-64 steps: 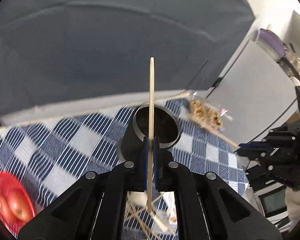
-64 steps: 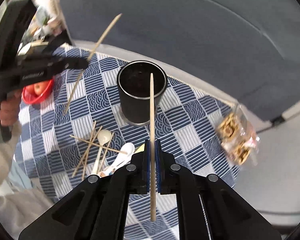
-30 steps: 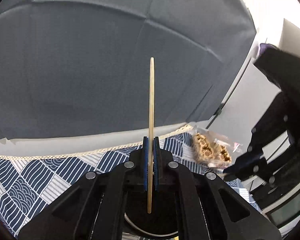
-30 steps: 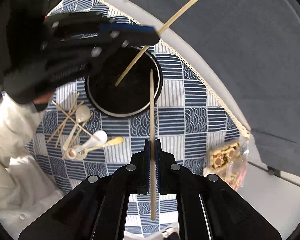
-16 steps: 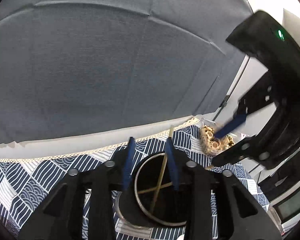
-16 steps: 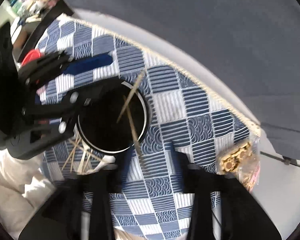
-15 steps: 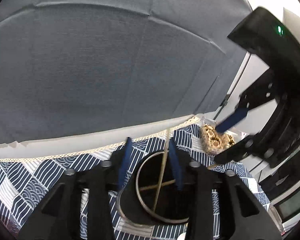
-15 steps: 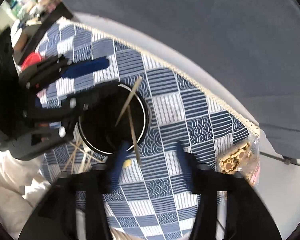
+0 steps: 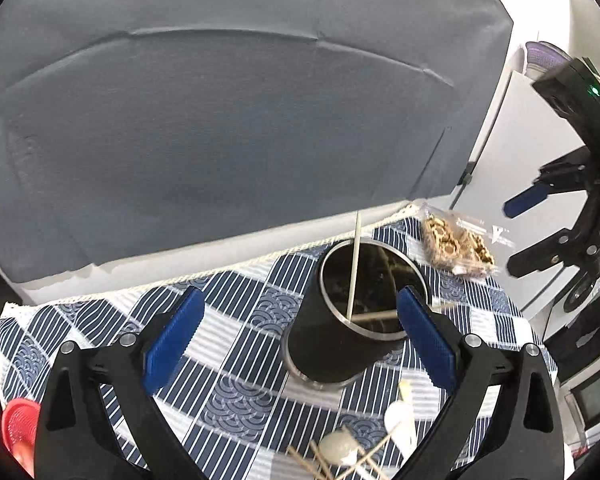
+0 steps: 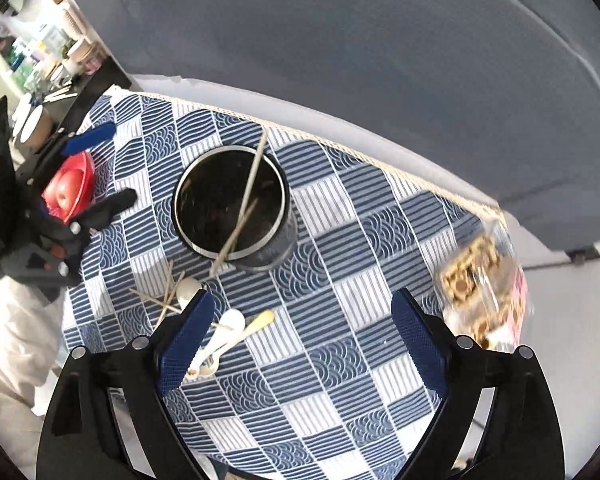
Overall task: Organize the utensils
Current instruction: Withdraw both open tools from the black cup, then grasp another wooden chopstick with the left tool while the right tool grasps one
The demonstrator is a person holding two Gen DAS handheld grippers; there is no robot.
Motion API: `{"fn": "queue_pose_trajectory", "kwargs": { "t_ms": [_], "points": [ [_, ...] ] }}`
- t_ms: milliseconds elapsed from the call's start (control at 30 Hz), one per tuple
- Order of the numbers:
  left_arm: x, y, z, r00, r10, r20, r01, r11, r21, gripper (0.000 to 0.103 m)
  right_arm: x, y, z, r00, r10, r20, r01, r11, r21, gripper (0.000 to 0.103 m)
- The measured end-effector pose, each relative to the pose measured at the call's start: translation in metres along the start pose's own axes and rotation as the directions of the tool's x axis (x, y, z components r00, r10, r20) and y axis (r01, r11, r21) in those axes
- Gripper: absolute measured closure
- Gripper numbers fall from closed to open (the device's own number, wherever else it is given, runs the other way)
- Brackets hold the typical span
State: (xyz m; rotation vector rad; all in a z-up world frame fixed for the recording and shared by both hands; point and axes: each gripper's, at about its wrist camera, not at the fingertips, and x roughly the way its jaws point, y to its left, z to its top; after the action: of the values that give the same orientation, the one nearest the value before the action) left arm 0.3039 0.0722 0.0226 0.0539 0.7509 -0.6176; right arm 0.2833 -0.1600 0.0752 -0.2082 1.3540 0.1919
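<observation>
A black cylindrical holder stands on the blue-and-white checked tablecloth. Two wooden chopsticks lean inside it, crossing. My left gripper is opening wide, its blue pads either side of the holder without touching it and nothing held. My right gripper is also opening wide above the cloth, with nothing between its jaws. More chopsticks and white spoons lie on the cloth beside the holder. Each gripper also shows at the other view's edge.
A clear bag of snacks lies near the cloth's edge. A red bowl with an apple sits at the far side. A grey fabric backdrop rises behind the table. A person's white sleeve is at left.
Both grippers were shut on a chopstick each; both opened and the two sticks now stand in the holder. Both grippers have drawn back and risen from the holder.
</observation>
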Motion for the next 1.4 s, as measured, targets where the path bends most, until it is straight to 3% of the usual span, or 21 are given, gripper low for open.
{"fn": "queue_pose_trajectory", "kwargs": {
  "t_ms": [267, 633, 900, 1400],
  "points": [
    [-0.017, 0.002, -0.015, 0.998, 0.042, -0.043, -0.041, 0.998, 0.038, 0.006, -0.014, 0.006, -0.049, 0.999, 0.001, 0.044, -0.005, 0.996, 0.088, 0.017],
    [-0.031, -0.003, -0.045, 0.994, 0.064, -0.090, -0.057, 0.996, 0.071, 0.006, 0.000, 0.020, -0.098, 0.998, 0.025, 0.058, -0.034, 0.986, 0.160, 0.017],
    [-0.028, -0.007, -0.073, 0.988, 0.085, -0.126, -0.069, 0.990, 0.126, 0.006, 0.019, 0.031, -0.114, 0.997, 0.054, 0.053, -0.062, 0.985, 0.159, 0.017],
    [-0.004, -0.002, -0.127, 0.970, 0.030, -0.241, 0.022, 0.977, 0.211, 0.006, 0.077, 0.049, -0.126, 0.993, 0.114, 0.014, -0.115, 0.981, 0.159, 0.018]
  ]
}}
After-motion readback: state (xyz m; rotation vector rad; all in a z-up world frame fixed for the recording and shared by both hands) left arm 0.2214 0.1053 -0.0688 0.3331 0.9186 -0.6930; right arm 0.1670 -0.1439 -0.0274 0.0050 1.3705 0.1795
